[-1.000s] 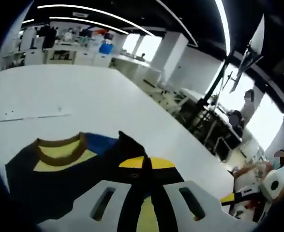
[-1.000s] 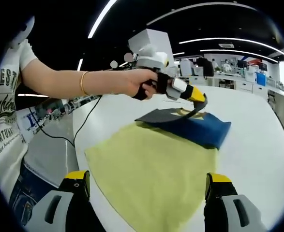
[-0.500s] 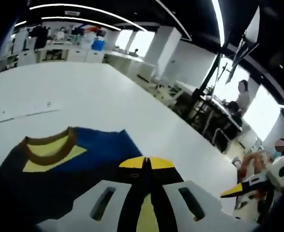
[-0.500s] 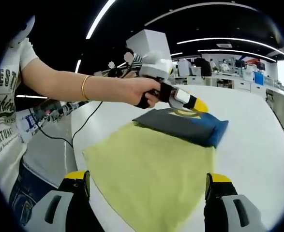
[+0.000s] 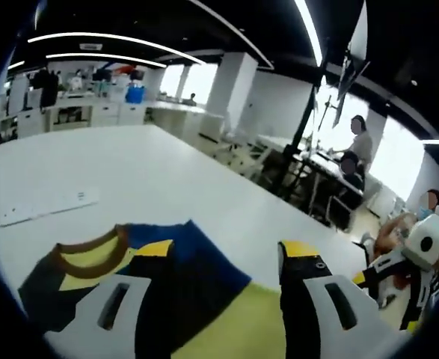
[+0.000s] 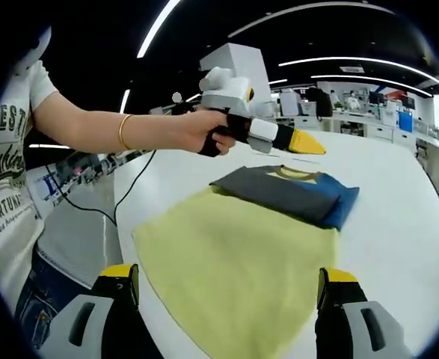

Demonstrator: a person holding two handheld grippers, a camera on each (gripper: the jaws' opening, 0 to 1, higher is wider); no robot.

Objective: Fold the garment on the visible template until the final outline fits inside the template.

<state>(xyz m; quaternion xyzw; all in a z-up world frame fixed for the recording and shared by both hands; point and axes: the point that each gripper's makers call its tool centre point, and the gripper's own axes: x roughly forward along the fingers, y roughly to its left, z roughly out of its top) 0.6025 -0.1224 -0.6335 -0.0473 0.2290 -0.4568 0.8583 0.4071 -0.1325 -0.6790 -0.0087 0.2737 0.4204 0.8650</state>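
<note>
1. Right gripper (image 6: 223,299): jaws wide apart, nothing between them, low at the near edge of the yellow template (image 6: 234,262).
2. Template is a yellow cloth spread flat on the white table (image 6: 398,224). Its near part is bare.
3. Garment (image 6: 290,193) lies folded at the far end of the template: dark grey and blue, with a yellow-and-brown collar on top. The blue edge on the right seems to reach the template's border or slightly past it; hard to tell.
4. Left gripper (image 6: 309,142), held in a hand (image 6: 208,133), hovers above the garment, clear of it. In its own view the jaws (image 5: 219,262) stand open, empty, over the garment (image 5: 129,277).
5. Judged step: a fold just released, checking fit. Next move likely calls for tucking in any overhanging blue edge, or stopping if none.
</note>
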